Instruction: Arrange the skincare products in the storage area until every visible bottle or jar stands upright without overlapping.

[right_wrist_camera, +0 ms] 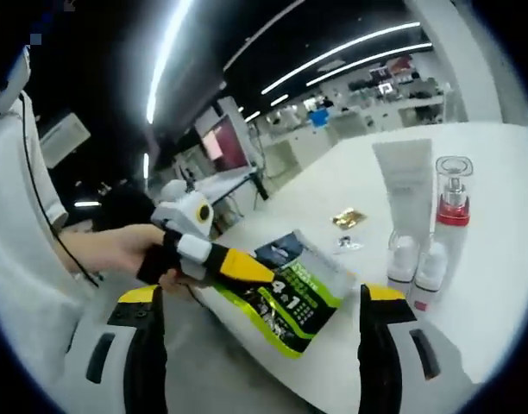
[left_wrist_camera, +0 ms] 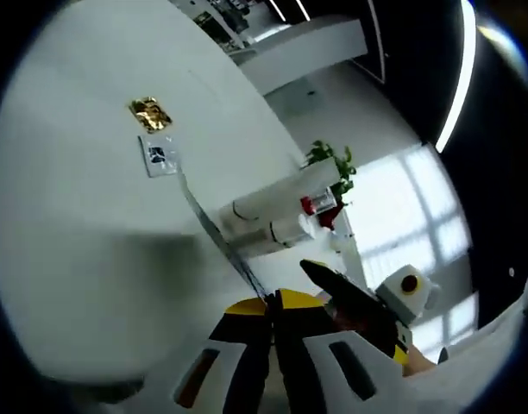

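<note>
A green and black pouch printed "4in1" hangs over the white table's near edge, and my left gripper is shut on its left side, held by a person's hand. In the left gripper view the pouch shows edge-on as a thin line running out of my shut left gripper. My right gripper stands wide open in front of the pouch, touching nothing. On the table a white tube, a clear pump bottle with a red collar and two small white bottles stand upright, close together.
A gold packet and a small clear sachet lie flat on the white table behind the pouch; the gold packet and sachet show in the left gripper view too. A green plant stands beyond the bottles.
</note>
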Demonstrator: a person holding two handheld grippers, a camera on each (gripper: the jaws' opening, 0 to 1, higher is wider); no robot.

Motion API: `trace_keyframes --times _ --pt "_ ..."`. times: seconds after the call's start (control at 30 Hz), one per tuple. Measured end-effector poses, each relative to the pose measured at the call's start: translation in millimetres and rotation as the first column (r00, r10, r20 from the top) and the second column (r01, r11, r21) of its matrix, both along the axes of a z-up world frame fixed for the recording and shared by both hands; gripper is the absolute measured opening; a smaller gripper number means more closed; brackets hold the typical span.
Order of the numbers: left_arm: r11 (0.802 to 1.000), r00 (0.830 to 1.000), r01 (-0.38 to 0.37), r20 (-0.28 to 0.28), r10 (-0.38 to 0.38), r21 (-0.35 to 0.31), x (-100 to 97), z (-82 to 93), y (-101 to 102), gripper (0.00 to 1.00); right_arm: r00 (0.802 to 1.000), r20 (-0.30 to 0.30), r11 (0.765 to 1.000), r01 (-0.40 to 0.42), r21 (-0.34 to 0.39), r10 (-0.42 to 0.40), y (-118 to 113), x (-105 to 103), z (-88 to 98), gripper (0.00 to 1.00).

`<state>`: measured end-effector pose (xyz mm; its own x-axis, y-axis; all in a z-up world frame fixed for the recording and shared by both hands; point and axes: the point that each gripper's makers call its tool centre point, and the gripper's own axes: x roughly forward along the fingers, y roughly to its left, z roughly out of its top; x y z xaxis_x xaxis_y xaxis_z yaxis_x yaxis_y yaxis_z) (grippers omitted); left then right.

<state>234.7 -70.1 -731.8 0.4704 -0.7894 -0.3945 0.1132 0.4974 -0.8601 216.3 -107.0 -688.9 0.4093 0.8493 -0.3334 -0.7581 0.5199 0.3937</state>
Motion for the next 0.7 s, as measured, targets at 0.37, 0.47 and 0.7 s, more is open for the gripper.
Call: trace_keyframes --times 0.37,0.47,0.7 --pt "1.0 0.998 0.02 -0.052 -0.019 0.012 11.1 -25.8 -3.9 0.0 0.999 0.014 0.993 0.052 -0.102 -0.051 -31.4 3.1 -5.5 0.99" --pt "1.0 0.997 0.018 -0.069 -0.017 0.009 15.5 -32.9 -6.0 0.0 0.997 0.019 0.991 0.081 -0.109 -0.079 -41.2 8.4 -3.9 0.99" --pt "0.999 0.994 0.01 -0.11 -0.006 0.036 26.1 -49.9 -8.5 0.0 0.991 0.042 0.981 0.134 -0.142 -0.13 -61.2 17.5 -1.8 0.99"
